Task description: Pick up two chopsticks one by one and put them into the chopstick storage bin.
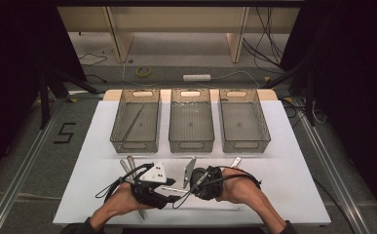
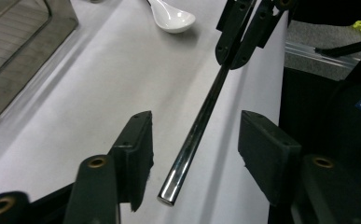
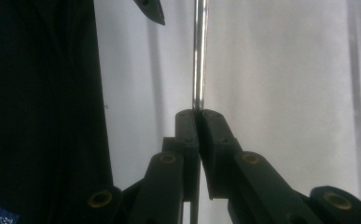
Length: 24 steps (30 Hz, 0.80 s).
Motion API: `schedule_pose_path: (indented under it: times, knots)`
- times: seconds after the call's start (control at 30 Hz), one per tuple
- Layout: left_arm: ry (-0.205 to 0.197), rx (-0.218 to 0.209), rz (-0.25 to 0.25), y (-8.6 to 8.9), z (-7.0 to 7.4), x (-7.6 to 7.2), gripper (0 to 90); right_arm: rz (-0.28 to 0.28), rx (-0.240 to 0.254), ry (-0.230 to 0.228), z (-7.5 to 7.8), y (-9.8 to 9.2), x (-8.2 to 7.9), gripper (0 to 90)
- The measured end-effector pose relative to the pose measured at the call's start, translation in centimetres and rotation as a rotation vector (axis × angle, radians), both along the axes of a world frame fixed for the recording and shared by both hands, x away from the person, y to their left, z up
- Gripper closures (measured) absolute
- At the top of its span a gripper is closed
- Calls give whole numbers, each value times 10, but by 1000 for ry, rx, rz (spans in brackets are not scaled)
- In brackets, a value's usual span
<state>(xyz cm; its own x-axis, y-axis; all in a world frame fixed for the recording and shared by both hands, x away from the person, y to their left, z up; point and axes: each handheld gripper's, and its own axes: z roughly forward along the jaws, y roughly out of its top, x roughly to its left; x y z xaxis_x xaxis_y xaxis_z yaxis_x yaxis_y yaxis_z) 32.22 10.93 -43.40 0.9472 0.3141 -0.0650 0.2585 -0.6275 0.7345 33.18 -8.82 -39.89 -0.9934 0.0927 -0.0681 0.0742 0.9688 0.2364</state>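
1. In the high view, we saw both hands low over the white table [image 1: 283, 146], near its front edge, well short of the three clear bins [image 1: 191, 127] that stood in a row across the table's far half. The left gripper [image 1: 169, 187] and the right gripper [image 1: 188, 181] faced each other, with a thin metal rod [image 1: 175, 189] bridging the gap between them. A few loose utensils [image 1: 127, 163] lay just on the bins' side of the hands.

2. In the left gripper view, the rod [image 2: 194, 133] ran between our two pads [image 2: 138, 149], which stood about half open with clear gaps on both sides; nothing was gripped. Its far end was pinched by the right gripper [image 2: 236, 44], and a white spoon [image 2: 173, 18] lay beyond that. We judged the rod stiff, light and slippery: polished and round, so it could roll or slide in the pads. The bare stretch near the free end looked like the best place to take hold.

3. In the right gripper view, our right jaws were clamped tight on the rod [image 3: 199, 56], which stuck straight out over bare table.

4. We judged the room fair: open table lay towards the bins, but the front edge sat close behind the hands, so a dropped rod might roll off.
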Motion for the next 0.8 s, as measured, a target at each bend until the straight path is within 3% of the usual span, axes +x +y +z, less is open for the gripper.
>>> schedule_pose_path:
  times: [0.2, 0.47, 0.7, 0.8]
  knots:
    - [-7, 25, -32, -1, -1, -1, 551, 24, -12, 7, 0, 2, -3, 862]
    - [-7, 26, -64, -2, -2, -3, 674, 50, -4, -3, -2, 3, -5, 861]
    - [-1, 13, -123, 0, -1, -4, 751, 79, -9, 10, 0, 2, -7, 860]
    - [13, -16, -158, 0, 0, -6, 811, 104, 2, -6, -2, 1, -9, 845]
